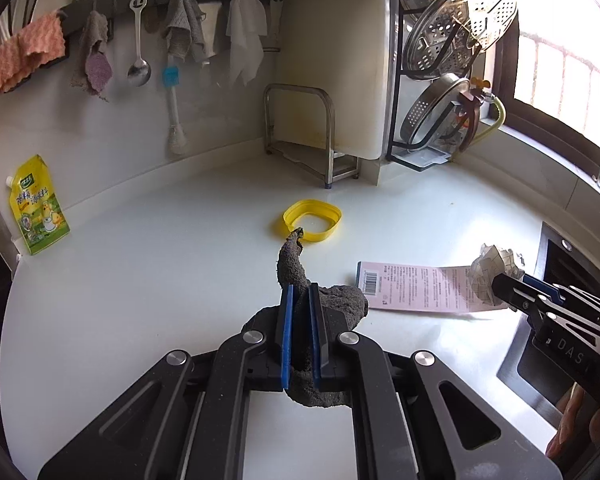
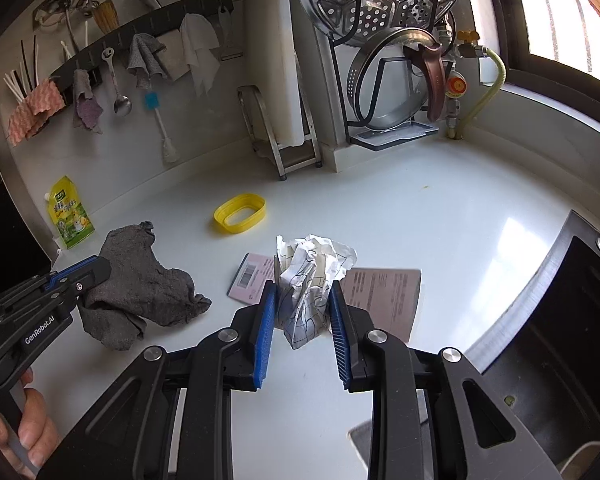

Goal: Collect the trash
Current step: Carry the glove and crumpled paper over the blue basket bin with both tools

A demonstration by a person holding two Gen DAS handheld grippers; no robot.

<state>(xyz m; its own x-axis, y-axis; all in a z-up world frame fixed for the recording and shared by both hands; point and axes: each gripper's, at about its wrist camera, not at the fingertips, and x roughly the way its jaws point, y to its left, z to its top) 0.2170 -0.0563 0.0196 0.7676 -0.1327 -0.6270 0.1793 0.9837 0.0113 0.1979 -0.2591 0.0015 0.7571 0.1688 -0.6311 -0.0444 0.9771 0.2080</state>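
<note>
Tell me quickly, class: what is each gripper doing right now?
Left gripper: shut on the grey rag.
Right gripper: shut on the crumpled paper.

On the counter, the plastic ring lies behind the paper sheet, the sauce pouch stands far left by the wall, and the sink sits at the right.

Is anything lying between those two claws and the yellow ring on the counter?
Nothing lies in the way of the yellow ring, but both claws are full: the left gripper grips a grey rag, the right gripper crumpled paper.
</note>
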